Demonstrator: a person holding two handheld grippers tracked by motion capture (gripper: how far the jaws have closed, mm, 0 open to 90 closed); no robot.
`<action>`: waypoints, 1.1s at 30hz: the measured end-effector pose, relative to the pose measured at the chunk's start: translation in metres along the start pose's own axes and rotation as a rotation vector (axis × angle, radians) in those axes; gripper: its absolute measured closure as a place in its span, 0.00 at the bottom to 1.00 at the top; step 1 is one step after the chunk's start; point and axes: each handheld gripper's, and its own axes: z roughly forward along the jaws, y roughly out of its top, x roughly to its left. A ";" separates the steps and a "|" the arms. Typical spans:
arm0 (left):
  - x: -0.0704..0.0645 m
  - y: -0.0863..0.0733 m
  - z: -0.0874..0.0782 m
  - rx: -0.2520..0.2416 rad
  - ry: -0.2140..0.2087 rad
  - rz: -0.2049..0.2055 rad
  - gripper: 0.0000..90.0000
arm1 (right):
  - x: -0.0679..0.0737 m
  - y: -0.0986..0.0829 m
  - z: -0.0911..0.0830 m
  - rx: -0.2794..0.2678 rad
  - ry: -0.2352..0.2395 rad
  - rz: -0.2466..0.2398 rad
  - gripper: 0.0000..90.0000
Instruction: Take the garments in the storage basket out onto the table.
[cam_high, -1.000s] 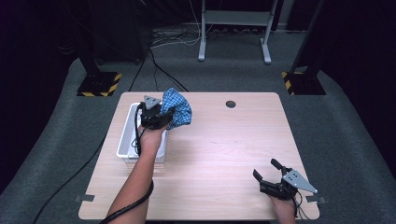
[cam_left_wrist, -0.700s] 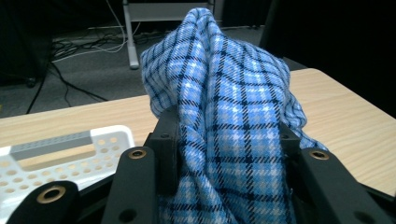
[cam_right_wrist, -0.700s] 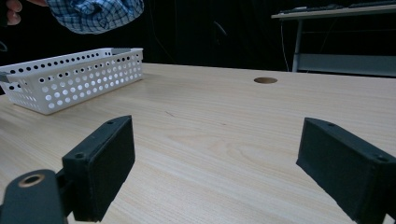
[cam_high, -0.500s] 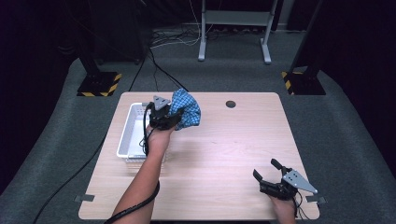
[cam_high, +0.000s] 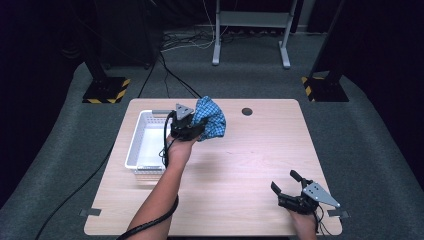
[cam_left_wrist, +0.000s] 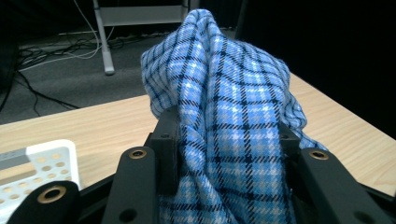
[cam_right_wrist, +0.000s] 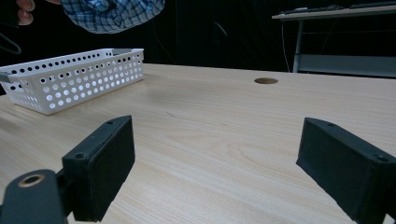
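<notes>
A blue checked cloth (cam_high: 210, 119) hangs bunched above the tabletop (cam_high: 240, 165), just right of a white basket (cam_high: 136, 150), pinched in the left gripper (cam_high: 192, 131) jaws. The right gripper (cam_high: 286, 186) (jaws spread) rests near right.

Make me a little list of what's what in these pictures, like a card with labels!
cloth: blue checked cloth, bunched, held up above the table
left gripper: shut on the cloth
right gripper: open, holding nothing, low at the table's near right corner
basket: white, with holes, on the table's left side
table: light wood, round hole near the far edge
</notes>
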 end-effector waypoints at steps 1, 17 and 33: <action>-0.001 0.000 0.001 0.001 -0.002 0.002 0.64 | 0.000 0.000 0.000 0.000 0.000 0.000 0.11; -0.012 -0.016 0.014 0.031 -0.023 -0.008 0.64 | 0.000 0.000 0.000 -0.004 0.003 0.000 0.11; -0.015 -0.038 0.027 0.072 -0.036 -0.024 0.64 | 0.000 0.000 0.000 -0.005 0.004 -0.002 0.11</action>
